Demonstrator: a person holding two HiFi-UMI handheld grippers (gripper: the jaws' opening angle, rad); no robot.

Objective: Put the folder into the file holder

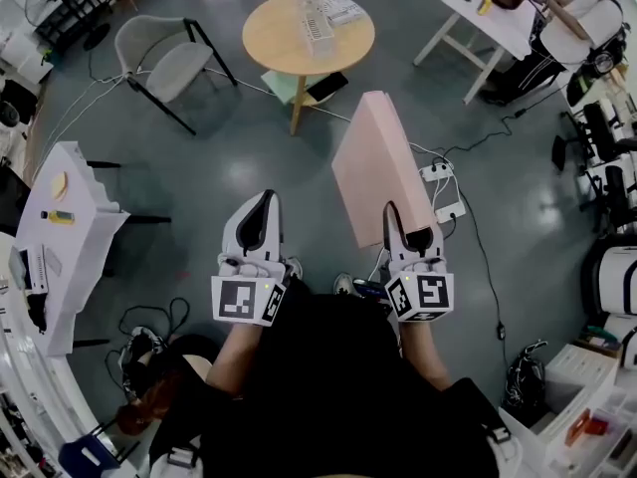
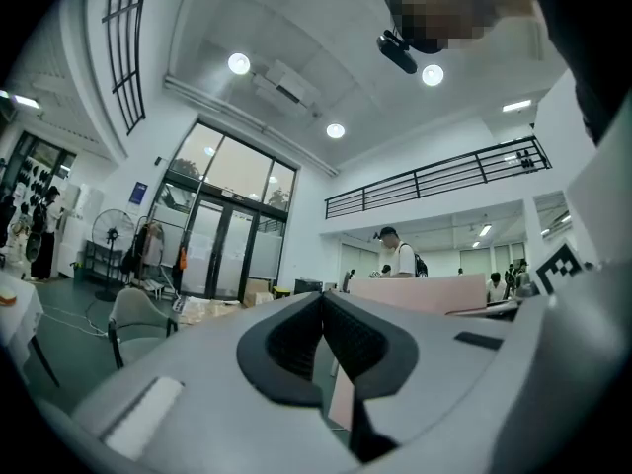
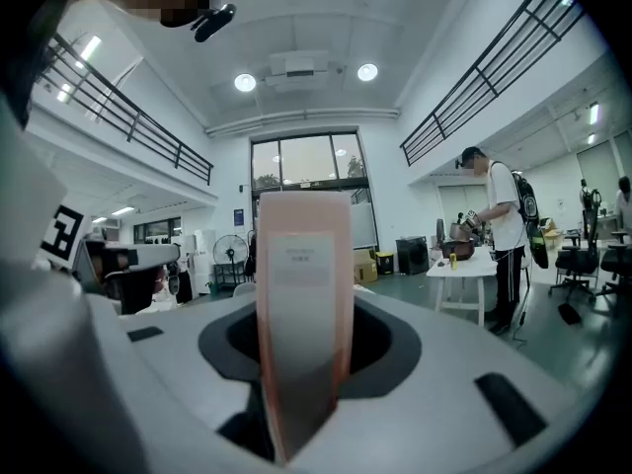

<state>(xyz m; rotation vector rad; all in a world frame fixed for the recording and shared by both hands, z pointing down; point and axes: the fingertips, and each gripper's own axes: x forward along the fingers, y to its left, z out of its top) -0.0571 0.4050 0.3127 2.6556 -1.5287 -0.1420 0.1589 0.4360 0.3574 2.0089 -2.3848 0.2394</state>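
The pink folder (image 1: 378,167) is held by the right gripper (image 1: 396,217), well short of the round table (image 1: 264,43) and on the person's side of it, above the dark floor. In the right gripper view the folder's narrow edge is seen standing between the two jaws, which are closed against its sides (a pale label is visible on that edge, its print too small to be read). In the head view the folder is seen tilted, its free end leaning away from the gripper toward the round table. The left gripper (image 1: 264,207) is held beside the right one, about as far from the round table. Its jaws are brought together with nothing between them, which is confirmed in the left gripper view, where the dark pads meet along a single line. The file holder (image 1: 313,13), a white wire rack, is stood on the round table's top and is well apart from the folder. A grey chair (image 1: 164,63) is placed just to the left of the round table in the head view. Two white power strips (image 1: 438,172) are laid on the floor to the near right of the round table, just beside the folder's right edge as seen from above.
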